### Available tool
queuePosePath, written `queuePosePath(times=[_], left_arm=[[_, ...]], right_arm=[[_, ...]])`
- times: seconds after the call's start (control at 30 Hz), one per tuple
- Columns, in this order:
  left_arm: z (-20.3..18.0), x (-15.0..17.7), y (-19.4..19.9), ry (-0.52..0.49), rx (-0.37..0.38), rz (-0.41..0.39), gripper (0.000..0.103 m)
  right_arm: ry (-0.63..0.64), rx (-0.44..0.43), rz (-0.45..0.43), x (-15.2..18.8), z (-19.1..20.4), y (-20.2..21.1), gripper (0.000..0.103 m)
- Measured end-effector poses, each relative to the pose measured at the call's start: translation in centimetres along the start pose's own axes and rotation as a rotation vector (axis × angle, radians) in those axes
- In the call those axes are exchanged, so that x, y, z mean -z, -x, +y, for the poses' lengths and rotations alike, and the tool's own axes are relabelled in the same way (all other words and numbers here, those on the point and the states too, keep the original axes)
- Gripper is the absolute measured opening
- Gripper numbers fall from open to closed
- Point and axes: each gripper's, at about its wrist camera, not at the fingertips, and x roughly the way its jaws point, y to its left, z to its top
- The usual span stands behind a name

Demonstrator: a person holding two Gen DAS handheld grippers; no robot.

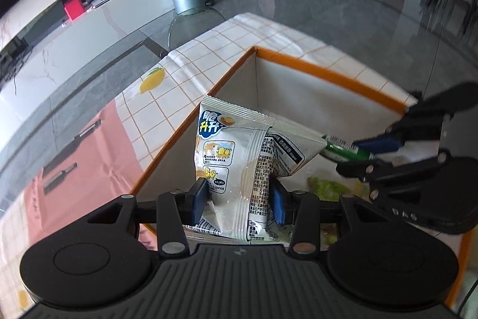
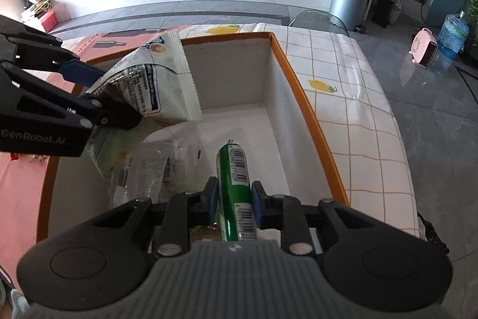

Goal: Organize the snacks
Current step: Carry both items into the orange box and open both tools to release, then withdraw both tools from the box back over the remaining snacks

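The white snack packet (image 1: 239, 160) is pinched between the blue pads of the left tool (image 1: 239, 199) and hangs over the near left corner of the orange-rimmed box (image 1: 328, 71). Its lower edge is hidden behind the tool body in the left wrist view. In the right wrist view the same packet (image 2: 155, 82) is partly covered by the left tool (image 2: 98, 97); only its upper half and crimped seam show.

The green tube (image 2: 236, 190) with barcodes is clamped between the pressed-together pads of the right tool (image 2: 233, 199), pointing down into the box. Its near end is cut off by the tool body. In the left wrist view only a short green section (image 1: 340, 150) shows.

Clear-wrapped packets (image 2: 143, 169) lie on the box floor; their print is too blurred to read.

The box stands on a tabletop with a grid-pattern cloth (image 2: 358, 109). A pink sheet (image 1: 74, 154) lies beside the box, its printed markings indistinct.
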Motion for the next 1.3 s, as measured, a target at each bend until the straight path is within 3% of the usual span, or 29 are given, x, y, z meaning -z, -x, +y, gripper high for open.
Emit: queuePosePath(times=[0.23, 0.4, 0.47, 0.63, 0.77, 0.9, 1.23, 1.3], left_arm=[[-0.8, -0.3, -2.3, -0.082, -0.052, 0.098, 0.049], [-1.4, -0.2, -3.3, -0.123, -0.088, 0.116, 0.050], [-1.5, -0.2, -3.6, -0.126, -0.093, 0.118, 0.056], [-1.7, 0.2, -3.7, -0.148, -0.113, 0.106, 0.058], [-1.5, 0.3, -2.9, -0.135, -0.100, 0.078, 0.069], [-1.2, 0.3, -1.7, -0.113, -0.086, 0.057, 0.069], [-0.5, 1.1, 2.1, -0.048, -0.061, 0.006, 0.070], [-0.3, 1.3, 2.9, -0.030, -0.058, -0.002, 0.070]], right_arm=[[-0.006, -0.014, 0.063, -1.3, -0.2, -3.0, 0.020], [0.045, 0.046, 0.116, -1.6, 0.4, -4.5, 0.020], [0.045, 0.044, 0.128, -1.6, 0.2, -4.8, 0.021], [0.053, 0.050, 0.149, -1.6, 0.2, -5.6, 0.021], [0.056, 0.060, 0.163, -1.4, 0.4, -5.9, 0.021], [0.062, 0.074, 0.175, -1.4, 0.4, -6.0, 0.021], [0.054, 0.102, 0.147, -1.7, 2.0, -3.0, 0.043], [0.052, 0.106, 0.143, -1.7, 2.3, -2.2, 0.044]])
